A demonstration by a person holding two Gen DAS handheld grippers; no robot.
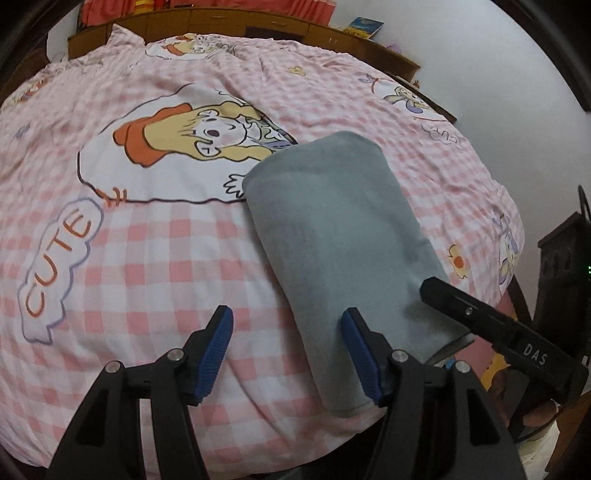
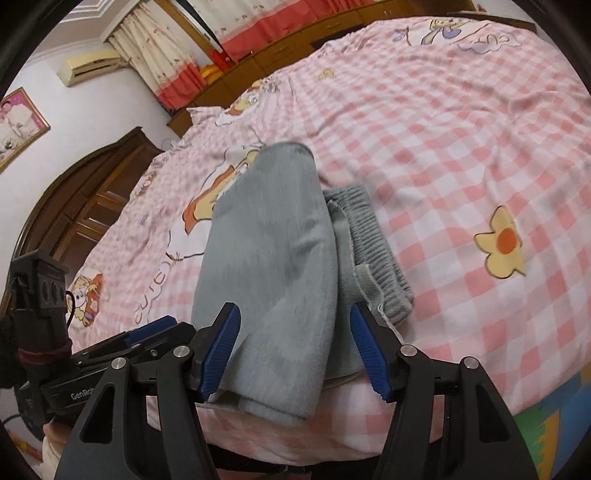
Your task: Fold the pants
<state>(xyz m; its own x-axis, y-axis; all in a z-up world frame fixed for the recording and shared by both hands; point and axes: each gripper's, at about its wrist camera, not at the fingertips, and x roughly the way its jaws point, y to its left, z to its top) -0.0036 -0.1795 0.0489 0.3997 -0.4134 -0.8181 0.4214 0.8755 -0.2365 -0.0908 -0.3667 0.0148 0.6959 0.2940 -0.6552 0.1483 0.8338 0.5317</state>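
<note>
Grey fleece pants (image 1: 332,236) lie folded into a long narrow bundle on the pink checked bed near its front edge. In the right wrist view the same pants (image 2: 269,258) show their ribbed waistband (image 2: 373,236) poking out on the right side. My left gripper (image 1: 288,332) is open, low over the bed at the bundle's near left edge, its right pad against the cloth. My right gripper (image 2: 295,328) is open and straddles the near end of the bundle, nothing pinched. The right gripper's black finger (image 1: 480,317) rests on the pants' near right corner in the left wrist view.
The pink checked bedspread (image 1: 166,258) with cartoon prints covers the bed. A wooden headboard (image 1: 258,22) runs along the far side and a dark wooden cabinet (image 2: 85,195) stands at left. The left gripper's body (image 2: 122,354) sits low left. Colourful floor mat (image 2: 554,424) shows past the bed edge.
</note>
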